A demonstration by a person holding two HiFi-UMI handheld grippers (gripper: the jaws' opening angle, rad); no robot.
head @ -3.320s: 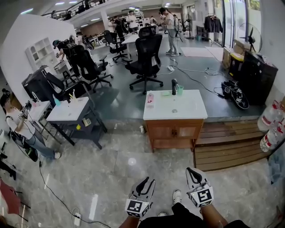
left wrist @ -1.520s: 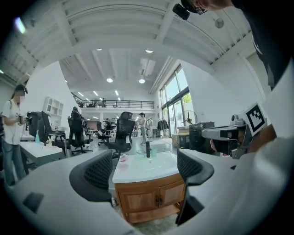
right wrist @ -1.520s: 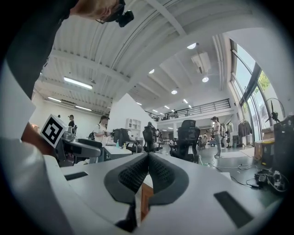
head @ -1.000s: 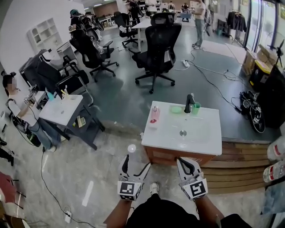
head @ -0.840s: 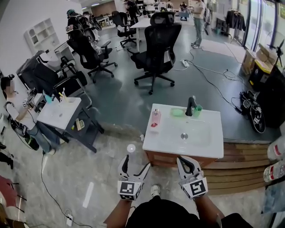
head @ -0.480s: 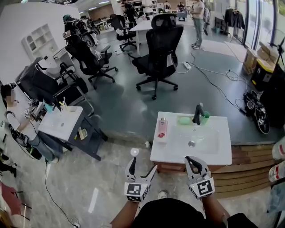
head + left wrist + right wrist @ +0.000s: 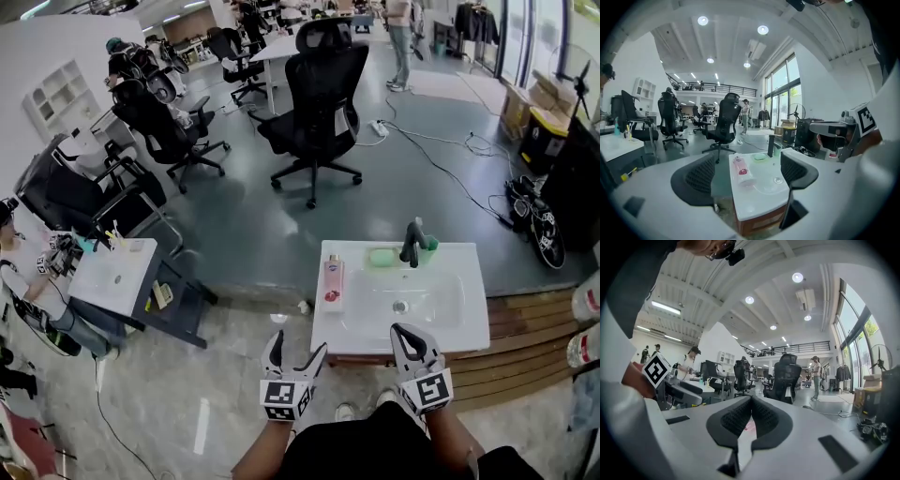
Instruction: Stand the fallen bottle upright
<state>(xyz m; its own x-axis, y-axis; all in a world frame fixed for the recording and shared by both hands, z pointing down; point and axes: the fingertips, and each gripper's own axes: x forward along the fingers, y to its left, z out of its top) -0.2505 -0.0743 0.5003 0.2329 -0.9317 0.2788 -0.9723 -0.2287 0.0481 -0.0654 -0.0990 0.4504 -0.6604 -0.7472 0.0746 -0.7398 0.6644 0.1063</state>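
Head view: bottle point(image 7: 332, 278) is seen lying flat on the basin top point(image 7: 469, 326), ahead of the fingers of the left gripper point(image 7: 297, 351), spread wide and empty, and the right gripper point(image 7: 410, 339), closed on nothing; uprighting is not yet begun.

One bottle point(image 7: 331, 280); two tongs, left point(image 7: 297, 343) and right point(image 7: 405, 330)

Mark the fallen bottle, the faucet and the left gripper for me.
fallen bottle point(image 7: 332, 279), head view, middle of its body
faucet point(image 7: 411, 242), head view, dark upright stem
left gripper point(image 7: 298, 345), head view, midway between its open fingertips
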